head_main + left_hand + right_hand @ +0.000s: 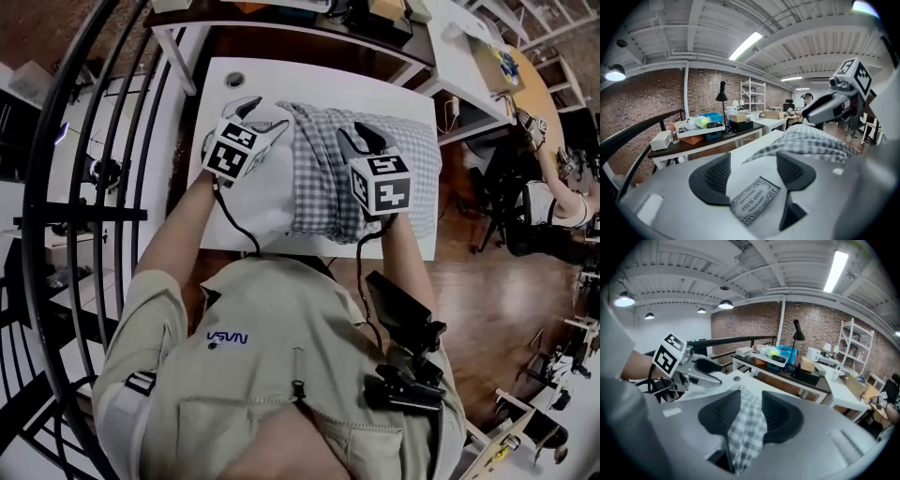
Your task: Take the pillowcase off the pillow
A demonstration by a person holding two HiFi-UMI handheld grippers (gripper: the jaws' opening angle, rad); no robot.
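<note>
The right gripper [749, 414] is clenched on the checked pillowcase [323, 183]. The left gripper [752, 171], jaws apart, hovers over the pillow's [265, 202] bare left end. I think the cover must slide rightwards.

The left gripper [752, 169] holds its fingers [717, 176] apart, the right gripper [750, 412] pinches the pillowcase [745, 441].

The pillow [272, 192] lies on the table [309, 80], with the pillowcase [323, 178] over its right part.

Pillow lbl [754, 200]: "DEEP SLEEP"; shirt logo [227, 338]: "NASA", upside-down.
</note>
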